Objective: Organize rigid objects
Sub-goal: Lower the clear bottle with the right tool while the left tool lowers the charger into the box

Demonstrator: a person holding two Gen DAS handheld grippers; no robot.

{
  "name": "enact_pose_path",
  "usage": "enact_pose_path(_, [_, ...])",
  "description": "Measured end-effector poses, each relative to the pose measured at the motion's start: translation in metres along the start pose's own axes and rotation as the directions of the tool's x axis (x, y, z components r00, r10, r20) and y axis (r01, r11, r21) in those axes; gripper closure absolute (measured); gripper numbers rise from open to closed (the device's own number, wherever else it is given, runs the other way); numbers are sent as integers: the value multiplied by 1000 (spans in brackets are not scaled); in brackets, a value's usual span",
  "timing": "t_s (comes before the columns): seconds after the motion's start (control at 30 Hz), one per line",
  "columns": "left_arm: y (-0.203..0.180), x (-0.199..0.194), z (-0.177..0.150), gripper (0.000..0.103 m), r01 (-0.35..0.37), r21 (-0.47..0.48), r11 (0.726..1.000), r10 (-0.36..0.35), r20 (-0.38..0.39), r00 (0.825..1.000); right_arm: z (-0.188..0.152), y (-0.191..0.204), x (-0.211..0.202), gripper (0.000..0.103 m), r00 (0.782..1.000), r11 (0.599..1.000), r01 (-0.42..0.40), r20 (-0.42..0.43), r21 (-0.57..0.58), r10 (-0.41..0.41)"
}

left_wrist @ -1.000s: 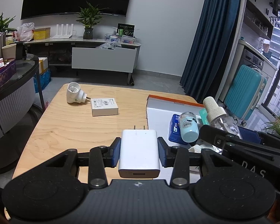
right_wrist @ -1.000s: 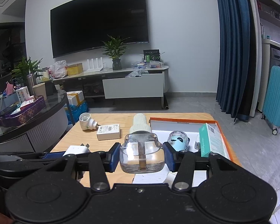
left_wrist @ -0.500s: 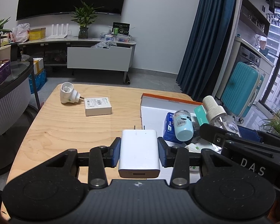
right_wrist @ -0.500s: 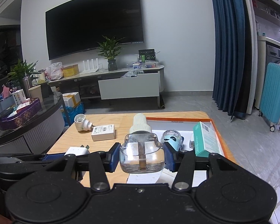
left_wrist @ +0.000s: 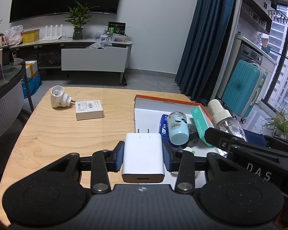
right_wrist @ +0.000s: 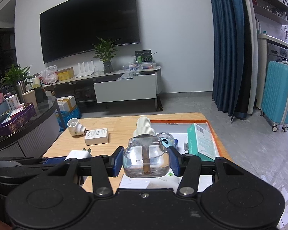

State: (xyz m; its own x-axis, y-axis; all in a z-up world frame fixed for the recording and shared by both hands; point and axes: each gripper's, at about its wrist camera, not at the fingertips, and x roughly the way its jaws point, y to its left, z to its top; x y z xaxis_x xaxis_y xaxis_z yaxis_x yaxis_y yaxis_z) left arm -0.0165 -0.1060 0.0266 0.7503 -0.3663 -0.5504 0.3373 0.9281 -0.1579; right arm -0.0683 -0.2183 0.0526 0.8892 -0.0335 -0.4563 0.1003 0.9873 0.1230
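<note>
Both grippers are seen loaded, and neither grip has been altered over the last second. In the left gripper (left_wrist: 143, 153) a white charger (left_wrist: 143, 158) is clamped flat between the blue pads, prongs pointing forward. It is carried just above the wooden table (left_wrist: 67, 134), at the near left edge of the orange-rimmed box (left_wrist: 163, 100). In the right gripper (right_wrist: 146, 161) a clear liquid bottle (right_wrist: 146, 159) with a ribbed white cap is squeezed by its body, held over the near end of that same box.

What has changed is small. Compared with a second ago, the table and box are sitting slightly differently in both views, so a slight drift of the view is suggested, nothing more. No item has been set down.

Inside the box, a blue packet (left_wrist: 164, 124), a small teal-capped bottle (left_wrist: 177, 127) lying on its side and a green carton (left_wrist: 200, 126) are already gathered. Out on the table, well apart from the box, a white plug adapter (left_wrist: 58, 97) and a flat white box (left_wrist: 89, 112) are left touching or nearly so; which cannot be told.

For the task, a pause before placement is the likely reading. Two rigid things are ready to be dropped in, and two more are waiting to be fetched afterwards. Space in the box looks tight near the front, so care with the bottle would be wise.
</note>
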Motion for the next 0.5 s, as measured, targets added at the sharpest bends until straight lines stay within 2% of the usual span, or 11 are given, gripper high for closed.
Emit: enact_pose_path(0.5, [-21,19,1,62,47,31,998,-47,-29,999,-1,-43,-1,43,996,995,87,-5,55,-87])
